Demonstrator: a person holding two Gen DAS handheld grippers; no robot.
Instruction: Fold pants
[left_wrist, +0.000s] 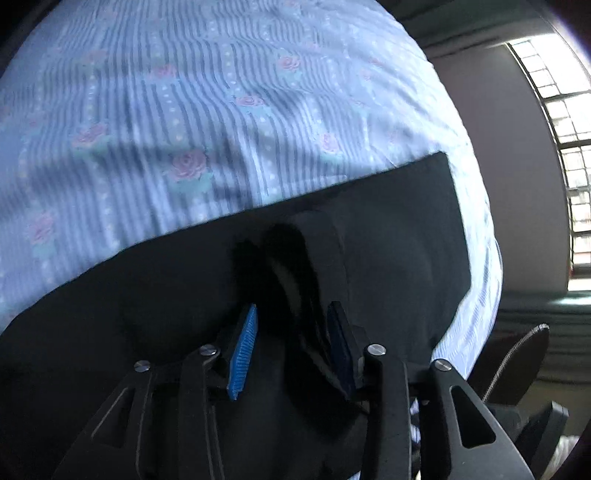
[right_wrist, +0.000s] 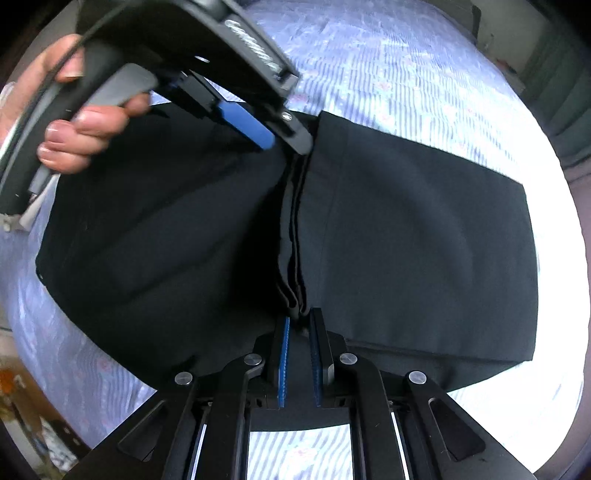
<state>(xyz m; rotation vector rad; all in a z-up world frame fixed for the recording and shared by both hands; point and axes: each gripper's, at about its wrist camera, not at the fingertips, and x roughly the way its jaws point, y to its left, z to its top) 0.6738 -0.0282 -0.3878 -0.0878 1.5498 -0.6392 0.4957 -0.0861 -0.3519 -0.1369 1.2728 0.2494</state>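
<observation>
Black pants lie folded on the bed, with a bunched ridge of stacked edges running down the middle. My right gripper is shut on the near end of that ridge, its blue pads pinching the layers. My left gripper, held by a person's hand, is at the far end of the ridge. In the left wrist view the left gripper stands open, blue pads apart. The black pants lie below it, and their ridge rises loosely between the jaws.
The bed is covered by a blue striped sheet with pink roses. Its edge drops away on the right, toward a grey wall and a bright window. A dark chair-like object stands beside the bed. Wooden furniture stands at the lower left.
</observation>
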